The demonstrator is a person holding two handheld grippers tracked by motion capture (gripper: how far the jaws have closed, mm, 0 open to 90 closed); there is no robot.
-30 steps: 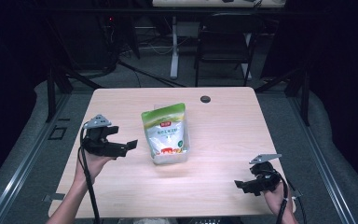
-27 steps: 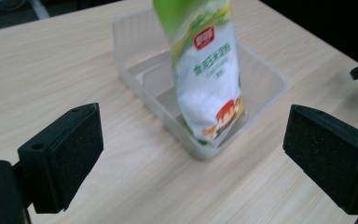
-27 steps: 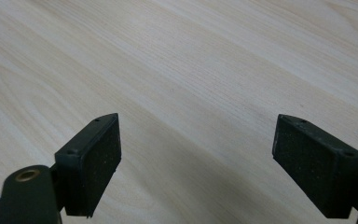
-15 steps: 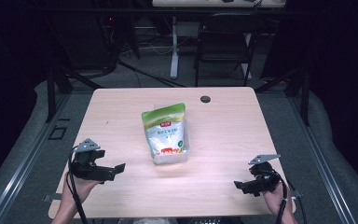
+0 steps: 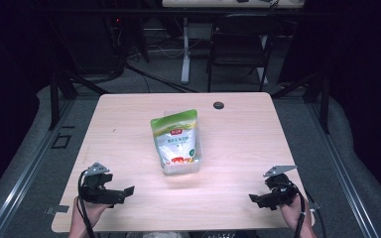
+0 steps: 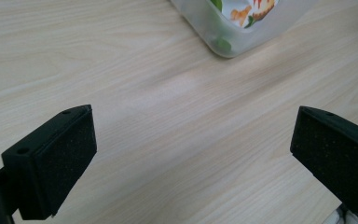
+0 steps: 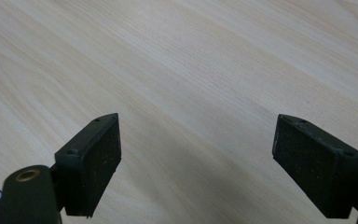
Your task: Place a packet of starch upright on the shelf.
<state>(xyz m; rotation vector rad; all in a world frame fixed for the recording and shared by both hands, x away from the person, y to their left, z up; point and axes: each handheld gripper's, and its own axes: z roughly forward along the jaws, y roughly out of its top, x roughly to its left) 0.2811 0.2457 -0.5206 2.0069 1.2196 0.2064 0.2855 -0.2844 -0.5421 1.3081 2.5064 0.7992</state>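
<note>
A green-and-white food pouch (image 5: 175,136) stands in a clear plastic tub (image 5: 181,166) at the middle of the wooden table (image 5: 238,144). The tub's corner (image 6: 235,39) appears at the top of the left gripper view. My left gripper (image 5: 124,192) rests near the table's front left, open, with bare wood between its pads (image 6: 63,158). Near the front right edge my right gripper (image 5: 256,199) is open too, its pads (image 7: 95,158) over bare wood. Each is held by a hand coming in from the bottom edge.
A small black round disc (image 5: 219,105) lies near the table's far edge. Beyond the table stand a dark chair (image 5: 238,47) and a white desk leg (image 5: 184,49) on a grey floor. Metal rails run along both sides.
My left gripper has drawn back toward the front left corner of the table and settled there. The right gripper has barely moved.
</note>
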